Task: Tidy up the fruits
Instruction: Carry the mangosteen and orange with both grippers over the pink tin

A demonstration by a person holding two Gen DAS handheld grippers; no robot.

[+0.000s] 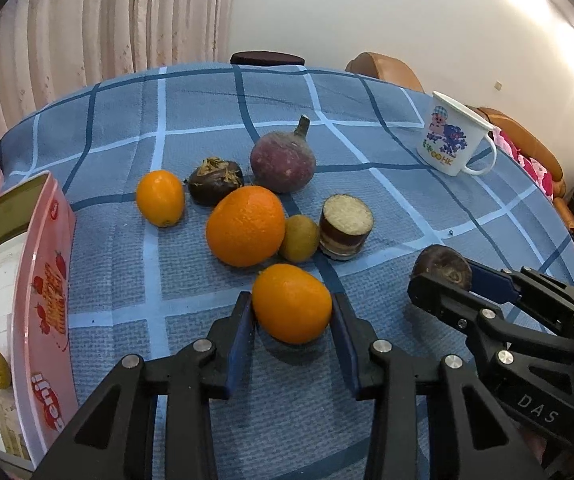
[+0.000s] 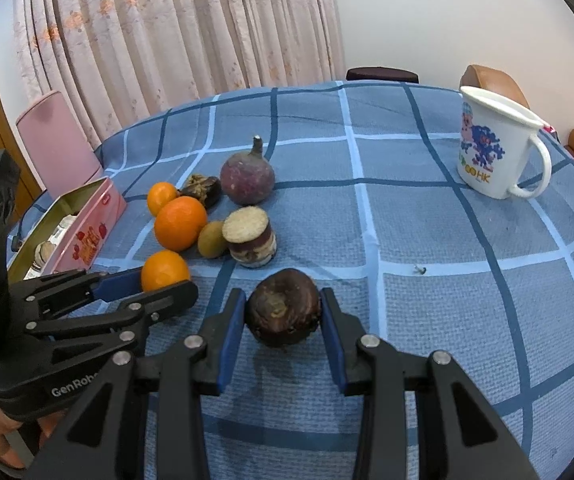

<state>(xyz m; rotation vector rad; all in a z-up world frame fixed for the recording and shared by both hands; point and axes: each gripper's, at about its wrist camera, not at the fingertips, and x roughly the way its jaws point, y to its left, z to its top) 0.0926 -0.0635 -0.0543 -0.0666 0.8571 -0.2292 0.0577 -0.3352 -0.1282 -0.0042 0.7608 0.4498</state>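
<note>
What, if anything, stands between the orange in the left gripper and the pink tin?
Nothing visible. The left gripper is shut on the small orange, and only bare checked cloth lies between it and the open pink tin. The other fruit sits farther back.

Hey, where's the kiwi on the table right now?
In the left wrist view, the kiwi sits mid-table on the blue checked cloth, wedged between the big orange and the cut sugarcane piece.

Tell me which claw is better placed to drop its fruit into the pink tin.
Left. The left claw is shut on the small orange, and the pink tin lies on its side; the right claw is farther away.
</note>
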